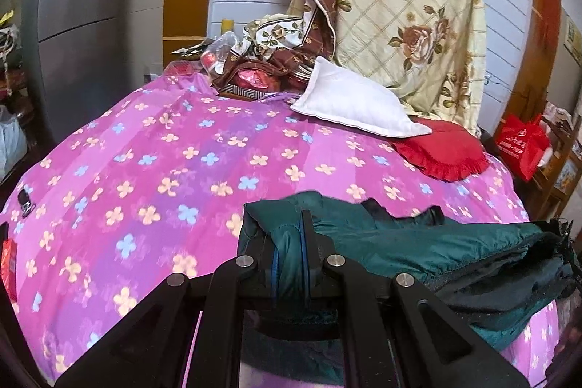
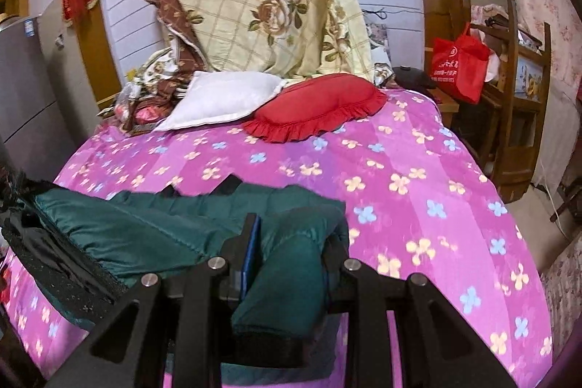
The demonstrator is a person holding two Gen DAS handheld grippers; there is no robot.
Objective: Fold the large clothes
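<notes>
One green jacket stretches sideways between two tongs. The left tongs and right tongs each clamp one end. Beyond them lie two pillows, one white, one red.

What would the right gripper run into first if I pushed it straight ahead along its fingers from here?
The right gripper is shut on the green jacket, so that bundle travels with it. Beyond, the pink floral bedspread looks bare, then the red pillow would probably come first. Depth is uncertain through the fisheye.
</notes>
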